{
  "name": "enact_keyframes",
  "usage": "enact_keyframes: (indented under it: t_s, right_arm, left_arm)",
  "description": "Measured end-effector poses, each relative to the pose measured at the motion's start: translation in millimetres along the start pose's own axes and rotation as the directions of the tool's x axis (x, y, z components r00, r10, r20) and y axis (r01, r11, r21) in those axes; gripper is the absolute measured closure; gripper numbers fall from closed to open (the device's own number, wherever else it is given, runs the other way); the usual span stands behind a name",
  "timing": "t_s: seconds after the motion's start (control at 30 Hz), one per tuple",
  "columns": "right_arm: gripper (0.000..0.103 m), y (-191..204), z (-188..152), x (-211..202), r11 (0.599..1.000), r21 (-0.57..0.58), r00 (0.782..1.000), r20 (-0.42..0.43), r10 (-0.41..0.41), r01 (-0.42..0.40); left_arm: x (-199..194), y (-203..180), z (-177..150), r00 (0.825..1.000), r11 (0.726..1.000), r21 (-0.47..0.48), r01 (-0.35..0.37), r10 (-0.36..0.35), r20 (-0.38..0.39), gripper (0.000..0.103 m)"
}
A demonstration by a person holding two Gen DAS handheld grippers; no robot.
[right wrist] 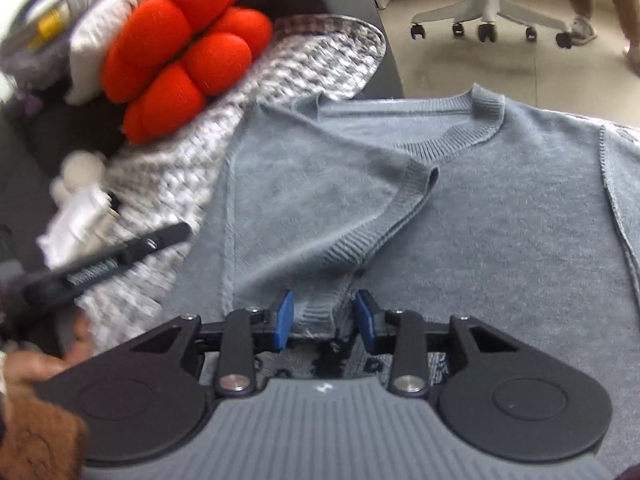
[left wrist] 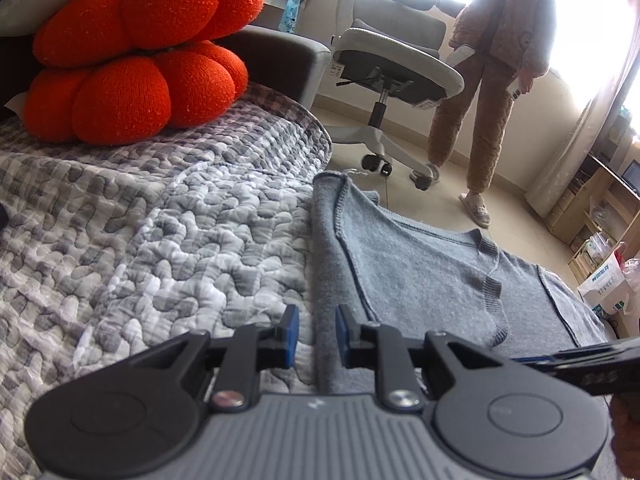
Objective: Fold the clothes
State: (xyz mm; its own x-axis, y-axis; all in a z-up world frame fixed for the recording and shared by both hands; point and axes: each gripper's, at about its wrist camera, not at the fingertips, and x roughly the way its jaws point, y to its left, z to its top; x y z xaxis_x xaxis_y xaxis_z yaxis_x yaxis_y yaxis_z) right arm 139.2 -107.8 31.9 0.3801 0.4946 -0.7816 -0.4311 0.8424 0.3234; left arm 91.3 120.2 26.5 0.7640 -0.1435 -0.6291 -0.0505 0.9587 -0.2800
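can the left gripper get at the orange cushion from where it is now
Probably yes: nothing lies on the quilt between the left gripper and the orange cushion, though it sits well ahead.

Quilt (left wrist: 140, 240) left open; orange cushions (left wrist: 136, 52) block far end.

Lying spread flat on the quilted grey-and-white cover (right wrist: 256, 100), just beside the orange cushion (right wrist: 188, 44): a grey-blue knit sweater (right wrist: 500, 220) with ribbed round collar (right wrist: 486, 106) pointing away from the cushion's side. Folding inward across the chest, one sleeve (right wrist: 328, 200), its ribbed cuff (right wrist: 316, 312) bunching up.
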Motion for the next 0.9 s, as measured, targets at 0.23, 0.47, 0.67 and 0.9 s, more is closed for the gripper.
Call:
enact_keyframes:
  t_s: [0.23,0.47,0.67,0.9]
  right_arm:
    - [0.101,11.7,-2.6,-21.3,0.998,-0.012,0.998,0.019,-0.053,0.054]
    - [0.100,16.6,-9.3,-17.3,0.987,-0.031,0.987,0.029,-0.157,0.158]
    - [0.089,26.3,-24.8,-26.4,0.981,-0.060,0.981,0.079,-0.178,0.183]
    - [0.089,74.8,-70.1,-38.4,0.988,-0.131,0.995,0.067,-0.068,0.076]
  left_arm:
    - [-3.8,-4.7,-5.0,1.000,0.999,0.032,-0.005,0.005,-0.016,0.083]
    - [1.9,-8.5,-14.3,0.998,0.994,0.107,-0.033,0.039,-0.055,0.081]
    - [-9.0,-4.6,-15.1,0.998,0.994,0.108,-0.025,0.031,-0.051,0.078]
    - [-20.9,-9.4,-29.2,0.997,0.992,0.125,0.034,-0.025,-0.072,0.077]
